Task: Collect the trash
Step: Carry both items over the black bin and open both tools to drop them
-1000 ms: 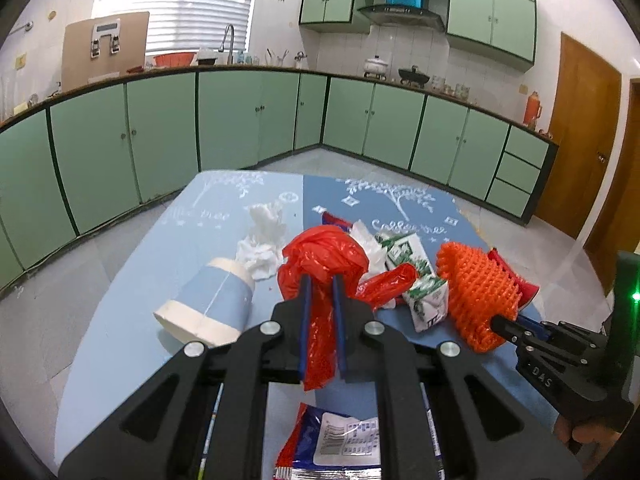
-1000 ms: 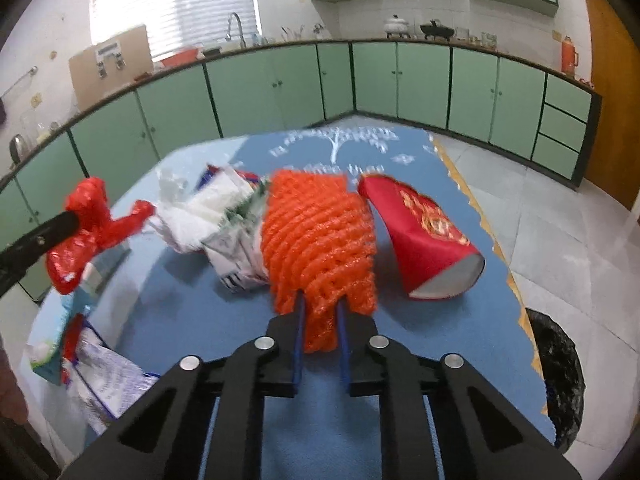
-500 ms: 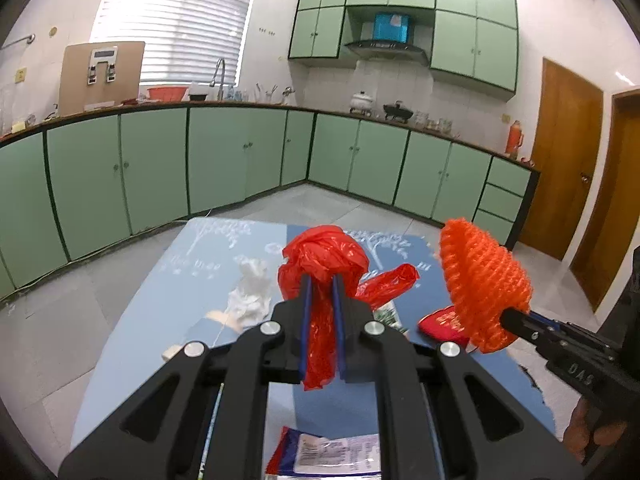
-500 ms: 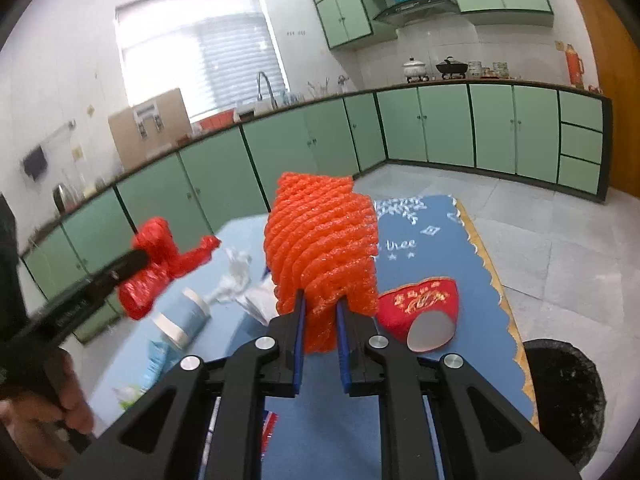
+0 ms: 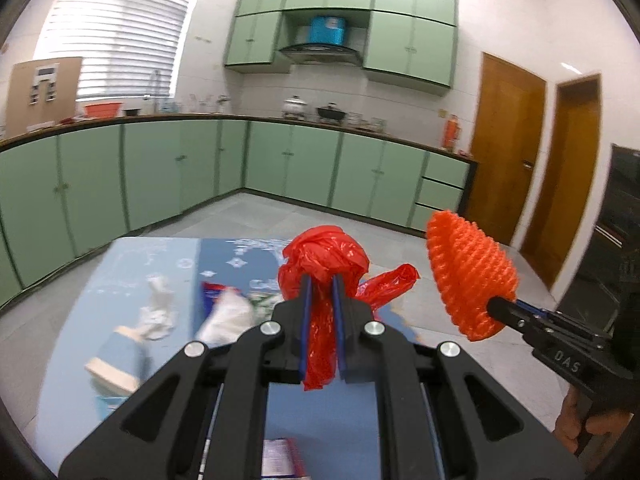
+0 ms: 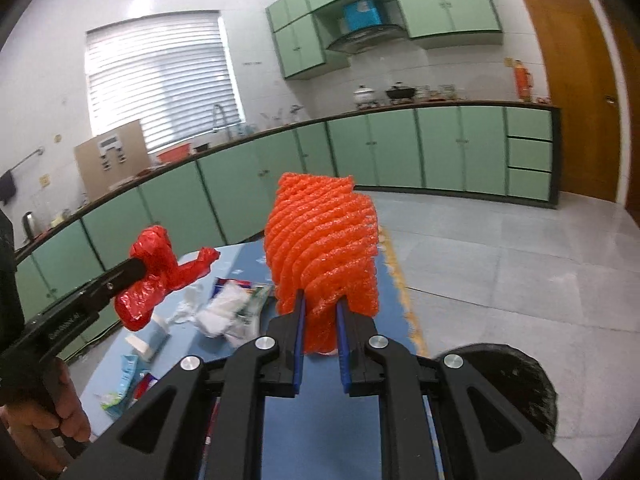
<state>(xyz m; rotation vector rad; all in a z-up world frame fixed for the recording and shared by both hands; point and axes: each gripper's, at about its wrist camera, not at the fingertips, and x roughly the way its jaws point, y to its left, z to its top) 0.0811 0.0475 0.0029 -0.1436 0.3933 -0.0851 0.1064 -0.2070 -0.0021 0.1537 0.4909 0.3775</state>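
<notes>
My left gripper (image 5: 321, 286) is shut on a crumpled red plastic bag (image 5: 324, 264) and holds it high above the blue table (image 5: 120, 280). My right gripper (image 6: 320, 304) is shut on an orange foam fruit net (image 6: 320, 240), also lifted; the net shows at the right of the left wrist view (image 5: 468, 276). The red bag shows at the left of the right wrist view (image 6: 156, 276). On the table lie crumpled white tissue (image 5: 160, 308), a pale blue paper cup (image 5: 116, 364) on its side, and wrappers (image 6: 236, 312).
A black trash bin (image 6: 508, 384) stands on the floor at the table's right end. A snack packet (image 5: 280, 460) lies near the table's front edge. Green kitchen cabinets (image 5: 280, 168) line the far walls, with brown doors (image 5: 504, 152) at the right.
Both grippers have risen well above the table with the red bag and the orange net in them. The table and the trash on it now sit lower in both views.
</notes>
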